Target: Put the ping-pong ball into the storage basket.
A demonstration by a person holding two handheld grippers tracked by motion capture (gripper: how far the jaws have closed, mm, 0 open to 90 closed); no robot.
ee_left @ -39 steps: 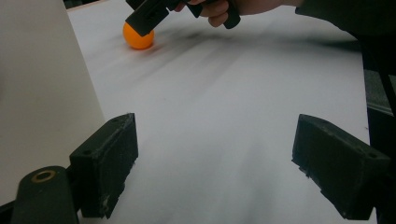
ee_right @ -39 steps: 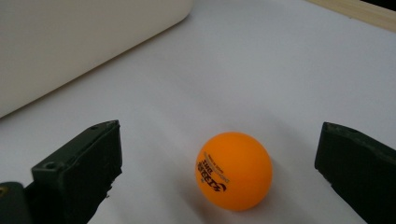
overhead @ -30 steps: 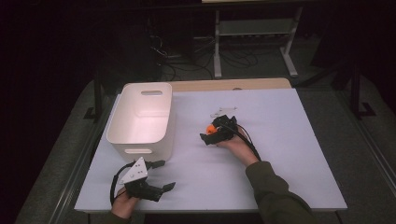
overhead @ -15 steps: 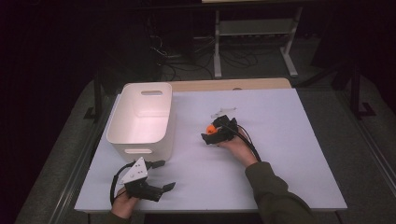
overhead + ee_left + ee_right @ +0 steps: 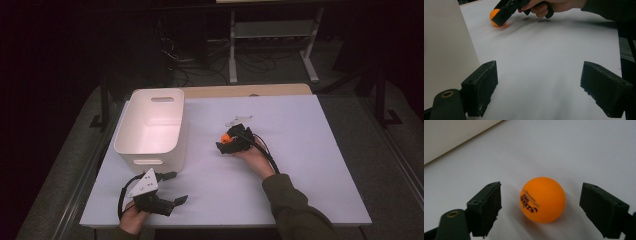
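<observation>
Closing fingers (image 5: 487, 205) around orange ball (image 5: 542, 199)

The left gripper (image 5: 172, 196) is black, with blocky, scuffed jaw pads, a brass-ringed screw at the jaw base and a grey three-cornered plate (image 5: 142, 183) at its 10 o'clock. The right gripper (image 5: 226, 145) is black, trailing a black cable (image 5: 265, 152) towards 4 o'clock, along a dark olive sleeve (image 5: 292, 205).

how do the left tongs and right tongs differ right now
The right tongs have an orange ball between their jaws, which have just been closing but do not yet touch it; the left tongs have bare table between theirs. The right sit mid-table, the left near the front edge by the white bin. Both have black jaws.
</observation>
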